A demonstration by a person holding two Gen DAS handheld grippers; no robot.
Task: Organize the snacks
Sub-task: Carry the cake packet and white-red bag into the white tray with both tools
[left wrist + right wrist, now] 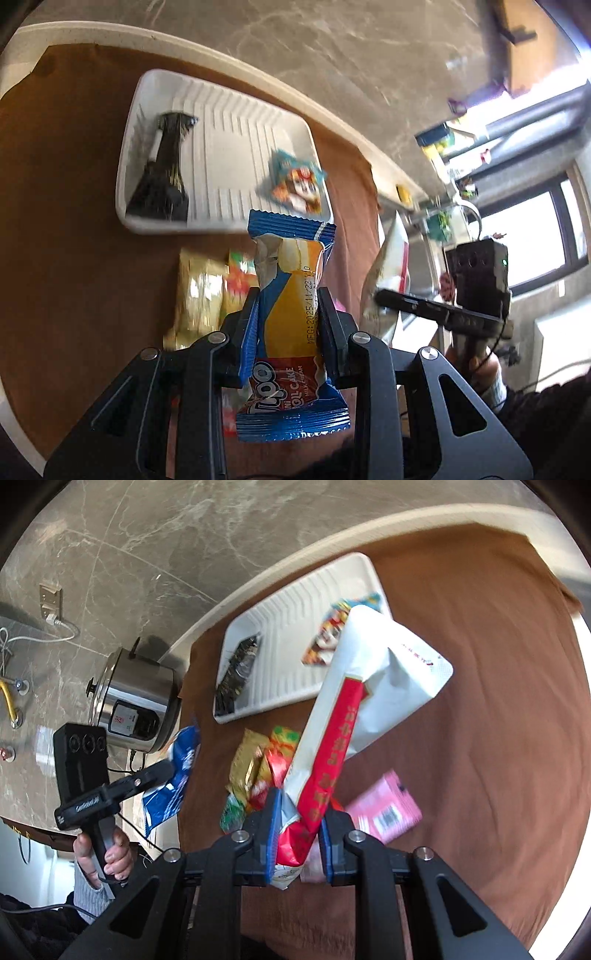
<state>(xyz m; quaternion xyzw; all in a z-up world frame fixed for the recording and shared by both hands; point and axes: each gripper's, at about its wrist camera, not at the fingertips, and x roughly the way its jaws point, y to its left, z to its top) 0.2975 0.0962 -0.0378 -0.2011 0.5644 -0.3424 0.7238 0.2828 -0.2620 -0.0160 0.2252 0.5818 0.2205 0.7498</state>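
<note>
My left gripper [288, 306] is shut on a blue and yellow roll cake packet [291, 317], held above the brown tablecloth, short of the white tray [221, 155]. The tray holds a black packet [164, 173] and a colourful teal packet [295, 181]. My right gripper [297, 819] is shut on a white and red snack bag [354, 716], held above the cloth below the tray [291, 638]. The left gripper with its blue packet [177, 775] shows at the left of the right wrist view. The right gripper with its white bag [388, 280] shows at the right of the left wrist view.
Gold and red-green snack packets [210, 295] lie on the cloth below the tray; they also show in the right wrist view [258, 771]. A pink packet [384, 808] lies to their right. A steel rice cooker [136, 698] stands off the table's left edge.
</note>
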